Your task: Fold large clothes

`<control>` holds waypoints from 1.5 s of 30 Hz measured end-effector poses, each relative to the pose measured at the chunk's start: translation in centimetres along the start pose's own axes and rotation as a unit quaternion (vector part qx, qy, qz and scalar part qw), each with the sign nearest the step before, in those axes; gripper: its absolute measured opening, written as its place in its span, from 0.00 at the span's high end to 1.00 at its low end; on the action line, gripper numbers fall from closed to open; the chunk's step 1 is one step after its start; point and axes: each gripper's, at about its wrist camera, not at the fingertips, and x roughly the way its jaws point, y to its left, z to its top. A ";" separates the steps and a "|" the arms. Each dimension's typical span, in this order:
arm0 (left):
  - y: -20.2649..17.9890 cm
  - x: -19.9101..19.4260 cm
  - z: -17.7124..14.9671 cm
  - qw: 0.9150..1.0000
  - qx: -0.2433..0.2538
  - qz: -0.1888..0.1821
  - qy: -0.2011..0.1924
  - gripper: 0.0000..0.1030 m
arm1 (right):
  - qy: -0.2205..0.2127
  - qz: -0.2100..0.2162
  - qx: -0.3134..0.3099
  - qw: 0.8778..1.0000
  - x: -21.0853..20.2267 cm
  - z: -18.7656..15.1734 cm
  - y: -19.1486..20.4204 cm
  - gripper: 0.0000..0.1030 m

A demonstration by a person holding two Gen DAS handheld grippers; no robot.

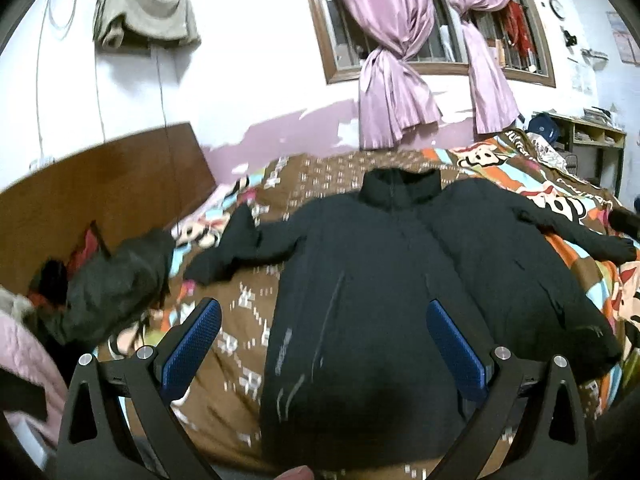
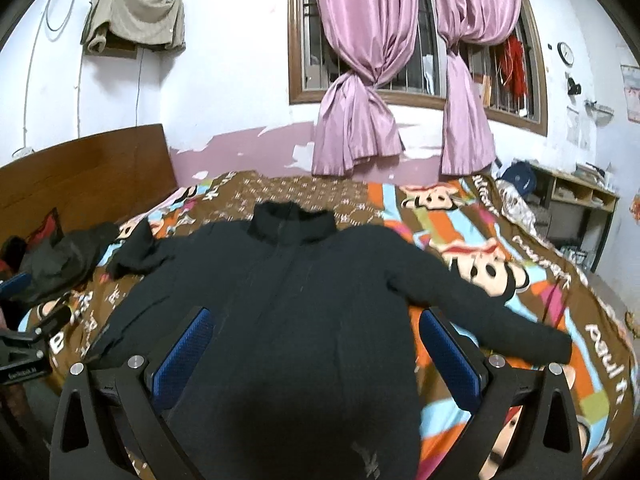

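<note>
The large black padded jacket (image 2: 288, 304) lies flat on the patterned brown bedspread (image 2: 520, 280), collar away and hem nearest both hand-held grippers, left gripper (image 1: 324, 344) and right gripper (image 2: 316, 344) released, holding nothing.

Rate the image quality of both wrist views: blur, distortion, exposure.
Left wrist view: motion smear across the bedspread and black jacket; the open left tool stays sharp. Right wrist view: crisper, with the jacket an underexposed, nearly detail-free mass between the open right tool fingers. Both: strong fisheye bending, dark corner vignette, white walls nearly blown out.
</note>
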 end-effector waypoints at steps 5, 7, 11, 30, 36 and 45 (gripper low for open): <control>-1.3 2.1 2.3 0.999 0.032 0.007 -0.001 0.02 | 0.030 0.004 -0.031 0.999 2.1 3.1 -1.5 0.00; -1.8 3.4 2.9 0.999 0.040 -0.003 0.012 0.02 | 0.053 0.007 -0.056 0.997 3.0 4.2 -2.0 0.00; -3.4 6.5 4.7 0.996 0.057 -0.033 0.053 0.02 | 0.100 -0.004 -0.112 0.989 5.3 6.1 -3.0 0.00; -8.9 20.8 10.2 0.964 0.046 -0.138 0.222 0.02 | 0.207 -0.054 0.052 0.976 19.5 4.0 -16.4 0.00; -10.2 24.8 9.7 0.958 0.067 -0.152 0.234 0.02 | 0.228 -0.118 0.203 0.945 22.7 -0.4 -22.6 0.00; -13.2 31.2 10.2 0.961 0.032 -0.189 0.199 0.02 | 0.203 -0.265 0.353 0.874 18.9 -5.1 -31.8 0.00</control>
